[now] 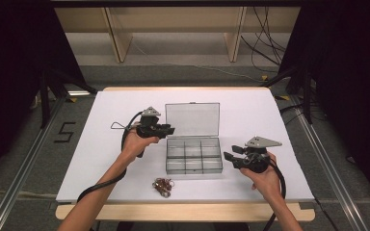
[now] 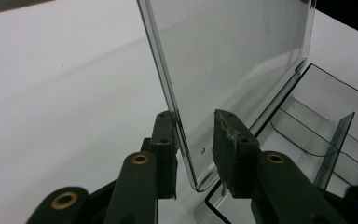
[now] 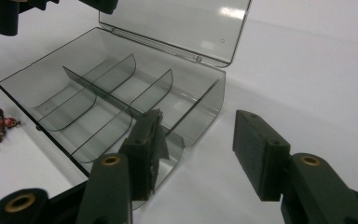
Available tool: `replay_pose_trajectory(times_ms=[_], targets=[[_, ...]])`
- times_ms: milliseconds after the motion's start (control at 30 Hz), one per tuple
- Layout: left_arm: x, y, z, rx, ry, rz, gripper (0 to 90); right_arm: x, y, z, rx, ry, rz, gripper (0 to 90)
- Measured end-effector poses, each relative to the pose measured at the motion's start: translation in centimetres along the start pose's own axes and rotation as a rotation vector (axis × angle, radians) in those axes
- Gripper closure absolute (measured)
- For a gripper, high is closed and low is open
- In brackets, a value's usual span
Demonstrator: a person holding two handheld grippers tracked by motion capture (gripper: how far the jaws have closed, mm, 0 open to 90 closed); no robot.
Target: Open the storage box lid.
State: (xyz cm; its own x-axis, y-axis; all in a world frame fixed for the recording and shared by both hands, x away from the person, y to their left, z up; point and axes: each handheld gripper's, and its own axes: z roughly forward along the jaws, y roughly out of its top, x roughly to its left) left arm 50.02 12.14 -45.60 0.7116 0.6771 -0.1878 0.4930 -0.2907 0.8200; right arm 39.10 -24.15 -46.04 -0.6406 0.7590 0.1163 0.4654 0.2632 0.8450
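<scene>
White counter (image 1: pixel 111 144) carries a clear box (image 1: pixel 193 161); the left claw (image 2: pixel 195 140) straddles its raised lid (image 2: pixel 233 60), jaws narrowly apart, apparently propping it open. Right claw (image 3: pixel 198 149) gapes wide beside the box, likely readying for the beads (image 1: pixel 164 186).

We see a white table (image 1: pixel 250 110) on a grey floor (image 1: pixel 183 72). Beyond it stands a pale wooden frame (image 1: pixel 118 38); black cables (image 1: pixel 262 48) trail beside it.
</scene>
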Motion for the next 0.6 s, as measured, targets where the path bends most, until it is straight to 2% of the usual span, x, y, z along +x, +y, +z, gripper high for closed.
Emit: replay_pose_trajectory(times_ms=[33,100,167,300,333,433,533,600], targets=[[0.07,0.07,-0.02,0.015,-0.008,-0.003,68.3,0.04,-0.08,-0.05,0.005,-0.010,0.003,51.7],[0.18,0.06,0.10,0.012,-0.009,-0.008,67.7,0.24,-0.18,-0.02,0.018,-0.001,0.032,51.4],[0.27,0.03,0.16,0.006,-0.015,-0.022,67.9,0.27,-0.34,0.23,0.005,0.000,0.036,50.7],[0.34,0.09,0.20,0.016,-0.013,-0.023,67.4,0.34,-0.34,0.27,0.016,0.013,0.037,50.4],[0.37,0.12,0.23,0.022,-0.016,-0.027,67.2,0.12,-0.35,0.36,0.017,0.012,0.009,50.2],[0.44,0.13,0.30,0.024,-0.017,-0.027,66.3,0.16,-0.47,0.54,0.016,0.016,0.009,50.2],[0.61,0.14,0.32,0.027,-0.029,-0.044,66.4,0.11,-0.52,0.56,0.018,0.015,0.015,50.2],[0.75,0.10,0.39,0.025,-0.035,-0.056,66.3,0.32,-0.54,0.51,0.022,0.016,0.045,50.2]])
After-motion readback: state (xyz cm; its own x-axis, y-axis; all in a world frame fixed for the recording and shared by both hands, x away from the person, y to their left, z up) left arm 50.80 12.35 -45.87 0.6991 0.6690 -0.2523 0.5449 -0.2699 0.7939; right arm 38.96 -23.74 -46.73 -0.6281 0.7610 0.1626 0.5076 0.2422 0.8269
